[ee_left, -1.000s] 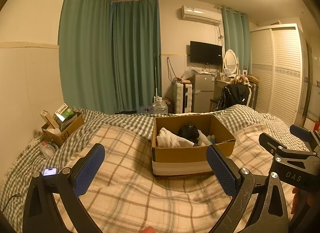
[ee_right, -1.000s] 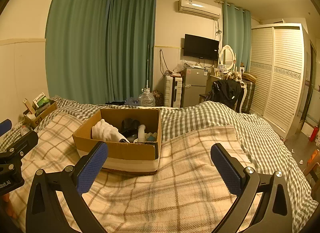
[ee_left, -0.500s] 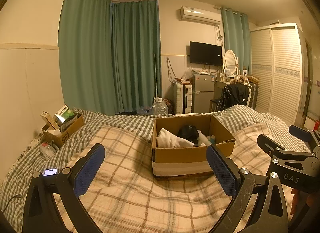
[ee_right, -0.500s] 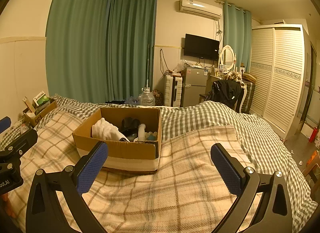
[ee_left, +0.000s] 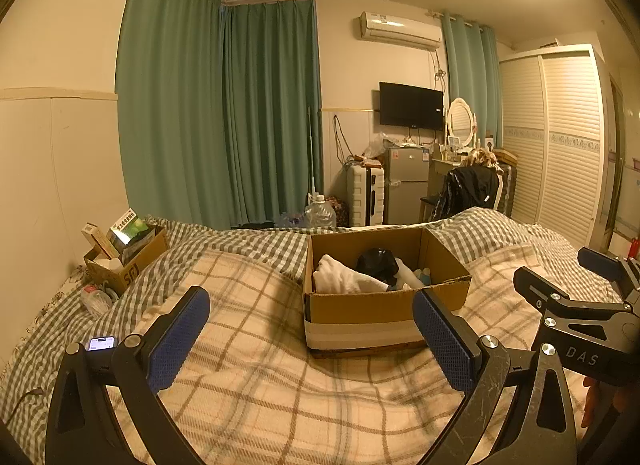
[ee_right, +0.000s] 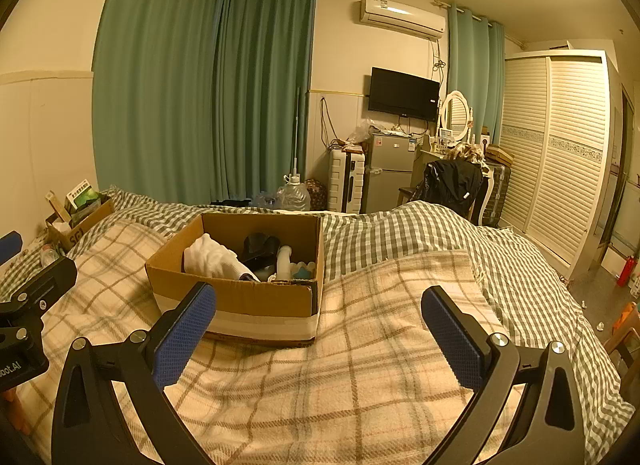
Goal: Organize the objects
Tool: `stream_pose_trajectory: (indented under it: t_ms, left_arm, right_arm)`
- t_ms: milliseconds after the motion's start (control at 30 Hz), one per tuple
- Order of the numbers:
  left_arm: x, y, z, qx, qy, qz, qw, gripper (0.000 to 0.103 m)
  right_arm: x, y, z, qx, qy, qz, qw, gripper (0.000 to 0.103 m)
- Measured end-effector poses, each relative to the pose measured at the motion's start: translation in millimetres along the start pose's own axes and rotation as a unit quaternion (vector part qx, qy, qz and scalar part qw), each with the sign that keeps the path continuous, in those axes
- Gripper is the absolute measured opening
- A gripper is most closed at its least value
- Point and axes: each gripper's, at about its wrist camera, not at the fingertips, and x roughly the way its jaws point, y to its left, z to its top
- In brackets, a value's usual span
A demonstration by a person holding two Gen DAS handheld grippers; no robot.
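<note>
Nearest the left wrist camera, the left gripper (ee_left: 310,329) is held above the bed with its blue-padded fingers (ee_left: 178,339) spread wide and nothing between them. The right gripper (ee_right: 318,327) is likewise seen from its own camera, its blue pads (ee_right: 454,339) set far apart and gripping nothing. Part of the right gripper's black frame is caught at the right edge of the left view, and part of the left gripper's frame at the left edge of the right view.

Beneath both tools a cream plaid blanket (ee_right: 380,353) is spread over the bed. Just beyond the fingertips an open brown cardboard box with a pale tape band (ee_left: 368,319) is rested on that blanket, apart from both grippers. Inside it a crumpled white cloth (ee_left: 344,277) is lain at the left, a black rounded object (ee_left: 374,261) is seen behind it, and a white bottle (ee_right: 283,261) is stood towards the right wall; smaller bluish items beside the bottle cannot be identified.

Farther left, near the wall, a smaller cardboard carton filled with packets (ee_left: 128,253) is placed on a green-and-white checked duvet (ee_right: 400,229). Past the bed, teal curtains (ee_left: 224,113), a grey mini fridge (ee_right: 390,173) and a black wall-mounted television (ee_left: 411,105) are seen.
</note>
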Motion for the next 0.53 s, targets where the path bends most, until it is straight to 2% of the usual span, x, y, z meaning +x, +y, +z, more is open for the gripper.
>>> stream_pose_trajectory:
  t_ms: [533]
  left_arm:
    - [0.6,0.6,-2.4,0.001,0.004,0.0,1.0,0.103]
  right_arm:
    - [0.4,-0.2,-2.5,-0.001,0.003,0.001,1.0,0.103]
